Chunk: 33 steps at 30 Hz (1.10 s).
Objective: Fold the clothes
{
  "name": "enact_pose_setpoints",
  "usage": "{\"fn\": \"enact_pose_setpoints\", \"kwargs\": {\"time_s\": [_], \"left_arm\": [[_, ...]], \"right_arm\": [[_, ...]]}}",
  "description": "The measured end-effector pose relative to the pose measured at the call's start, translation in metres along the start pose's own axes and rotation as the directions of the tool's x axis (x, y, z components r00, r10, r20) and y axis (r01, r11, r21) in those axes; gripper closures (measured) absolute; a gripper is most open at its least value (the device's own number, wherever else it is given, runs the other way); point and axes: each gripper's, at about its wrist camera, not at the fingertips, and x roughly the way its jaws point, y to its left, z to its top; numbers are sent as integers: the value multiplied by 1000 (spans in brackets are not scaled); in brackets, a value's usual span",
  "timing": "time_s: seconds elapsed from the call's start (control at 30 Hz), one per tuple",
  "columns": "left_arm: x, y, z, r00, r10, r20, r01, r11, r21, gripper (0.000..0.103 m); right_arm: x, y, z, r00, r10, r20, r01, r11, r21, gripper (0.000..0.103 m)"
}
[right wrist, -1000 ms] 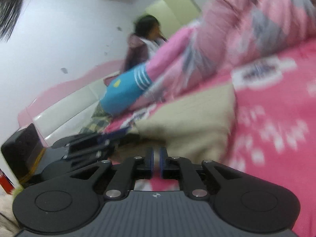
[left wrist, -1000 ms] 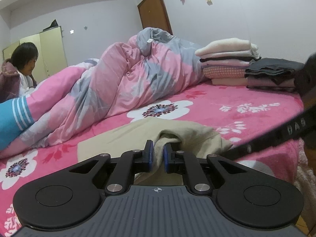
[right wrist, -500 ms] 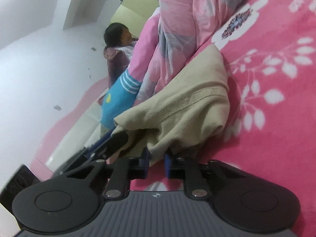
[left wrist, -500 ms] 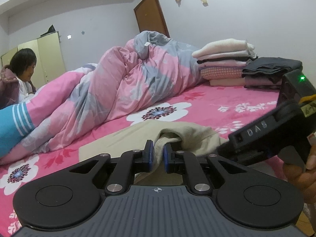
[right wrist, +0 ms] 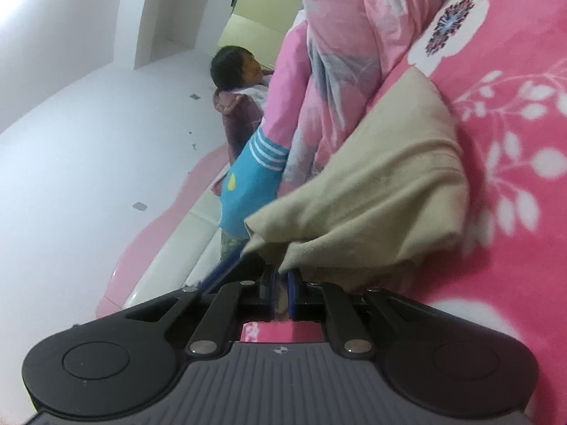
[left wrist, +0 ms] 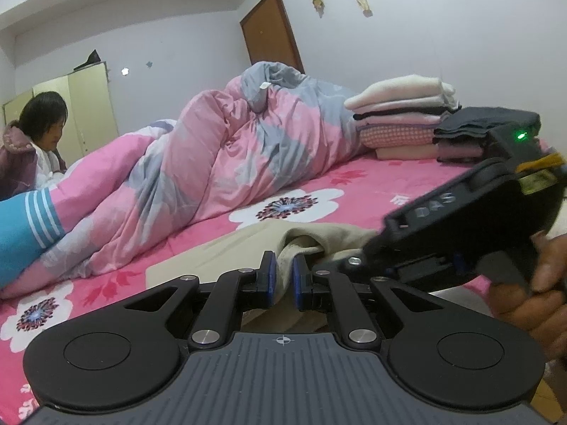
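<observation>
A beige garment (left wrist: 248,248) lies on the pink flowered bed (left wrist: 372,184). My left gripper (left wrist: 281,276) is shut on a bunched edge of it near the bed's front. In the right wrist view the same beige garment (right wrist: 389,184) lifts off the bed, and my right gripper (right wrist: 281,283) is shut on its near edge. The right gripper's body (left wrist: 471,219), held by a hand (left wrist: 535,276), shows at the right of the left wrist view, close beside my left gripper. A blue finger tip of the left gripper (right wrist: 219,272) pokes out under the cloth.
A pink and grey quilt (left wrist: 230,163) is heaped across the bed. Two stacks of folded clothes (left wrist: 407,117) sit at the far right by the wall. A person (left wrist: 35,138) sits at the far left. A brown door (left wrist: 273,32) and a cream wardrobe (left wrist: 92,102) stand behind.
My right gripper swung in beside the left one and closed on the beige garment's edge, which now lifts. The left gripper kept its hold and barely moved.
</observation>
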Motion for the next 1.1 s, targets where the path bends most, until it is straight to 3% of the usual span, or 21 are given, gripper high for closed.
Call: {"fn": "enact_pose_setpoints", "kwargs": {"time_s": [0.27,0.43,0.6,0.77,0.93,1.03,1.1], "left_arm": [[-1,-1,-3,1000,3,-1,-3,1000,-8,95],[-4,0,-5,1000,-15,3,15,1000,-10,95],[0,0,-11,999,-24,-29,23,999,-23,101],[-1,5,-13,999,-24,-41,23,999,-37,101],[-14,2,-11,997,-57,-47,56,998,-25,99],[-25,-5,-8,998,-47,-35,48,998,28,94],[-23,-7,-8,1000,13,-27,-11,997,72,75]], "right_arm": [[25,-21,1,992,-19,126,4,993,117,95],[7,-20,-6,992,22,126,-39,990,137,94],[30,-30,1,974,33,225,-86,969,230,93],[16,-29,-3,983,18,182,-56,978,203,92],[-26,-12,-9,982,-93,166,91,996,24,90],[-25,9,-17,977,-140,158,168,969,-182,90],[-23,25,-24,972,-172,159,217,919,-329,89]]}}
